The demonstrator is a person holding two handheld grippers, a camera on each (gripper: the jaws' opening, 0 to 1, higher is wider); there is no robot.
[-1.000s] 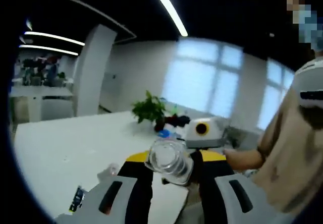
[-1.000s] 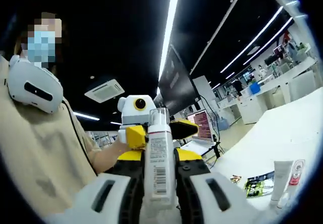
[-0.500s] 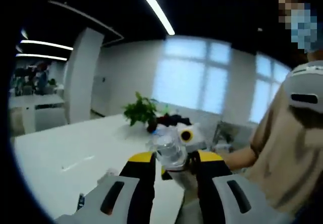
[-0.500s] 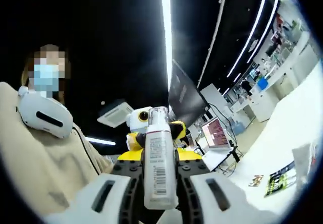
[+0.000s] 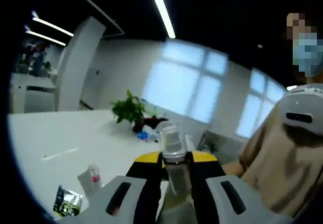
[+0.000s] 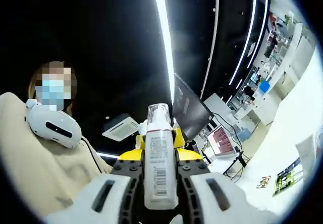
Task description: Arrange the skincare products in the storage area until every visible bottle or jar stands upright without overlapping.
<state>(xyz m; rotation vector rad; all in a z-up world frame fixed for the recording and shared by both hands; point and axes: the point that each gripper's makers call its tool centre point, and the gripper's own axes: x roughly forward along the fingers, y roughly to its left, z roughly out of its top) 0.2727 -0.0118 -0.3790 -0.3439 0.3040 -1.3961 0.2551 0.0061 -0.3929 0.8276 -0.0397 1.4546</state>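
My left gripper (image 5: 175, 159) is shut on a clear bottle (image 5: 172, 142) with a ribbed clear cap, which stands up between the yellow-tipped jaws. My right gripper (image 6: 160, 156) is shut on a white bottle (image 6: 160, 176) that has a barcode label and a clear cap and points up along the jaws. Both bottles are held in the air above the white table (image 5: 45, 138). Yellow parts of the other gripper (image 6: 177, 137) peek out behind the white bottle. A small tube (image 5: 92, 175) and a dark sachet (image 5: 65, 202) lie on the table at lower left.
A person in a beige top (image 5: 282, 173) with a white headset (image 6: 53, 128) around the neck stands close by. A potted plant (image 5: 129, 110) sits at the far end of the table. A laptop (image 6: 223, 141), a dark screen (image 6: 189, 114) and another sachet (image 6: 288, 182) are at the right.
Both views have tilted upward. The clear bottle has turned from end-on to standing along the left jaws. The other gripper, seen plainly before, now sits mostly behind each held bottle.
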